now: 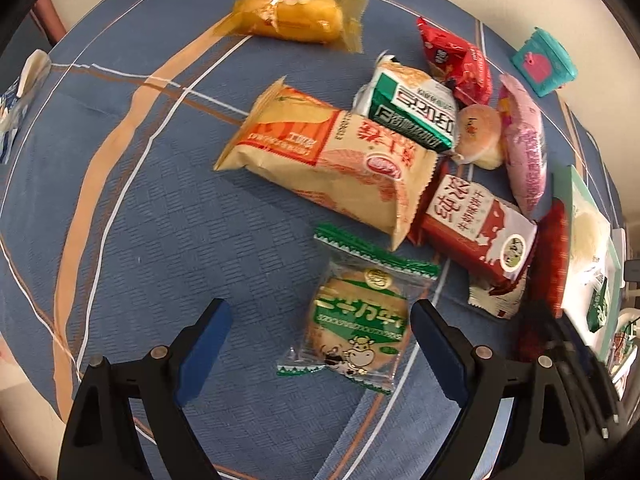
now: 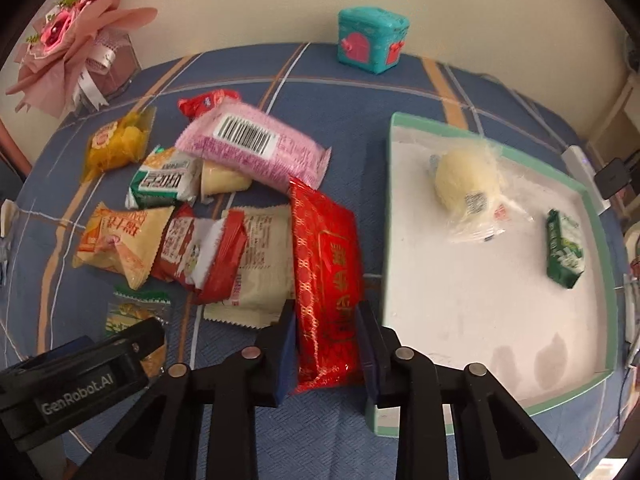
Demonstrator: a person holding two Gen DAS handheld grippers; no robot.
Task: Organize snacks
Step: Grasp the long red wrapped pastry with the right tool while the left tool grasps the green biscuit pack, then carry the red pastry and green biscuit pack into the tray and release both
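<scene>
So the right gripper [image 2: 326,354] was clamped on the near end of a long red foil snack pack [image 2: 326,280], its blue pads tight against both sides. The pack ran off toward 12 o'clock, just beside the left edge of the white tray [image 2: 472,312] with the green rim. At about 10 o'clock from the pack, touching it, was a beige wrapper [image 2: 264,268] lying printed side down, with a red-and-white biscuit pack [image 2: 200,256] overlapping its left side. In the tray, well apart from each other, sat a pale bun in clear wrap [image 2: 466,182] and a small dark green packet [image 2: 564,246].

The left gripper [image 1: 320,354] was spread wide, holding nothing, low over the blue plaid tablecloth [image 1: 160,220]. A round cookie in a green-trimmed clear wrapper [image 1: 358,316] lay between its tips, closer to the right finger and not visibly touched by either.

Further out at 12 o'clock was the big tan and orange bag [image 1: 328,160], its right end lapping over the red milk biscuit pack [image 1: 476,228] at 1 o'clock. Behind it a green-and-white packet [image 1: 412,108] leaned on its far edge, with a small round bun [image 1: 480,136] and a pink pack [image 1: 524,148] crowded in at 2 o'clock. A shiny red bag [image 1: 456,60] was past those. Off alone at 11 o'clock lay a yellow cake in clear wrap [image 1: 296,12], and a teal box [image 1: 544,62] stood at the far right edge.
</scene>
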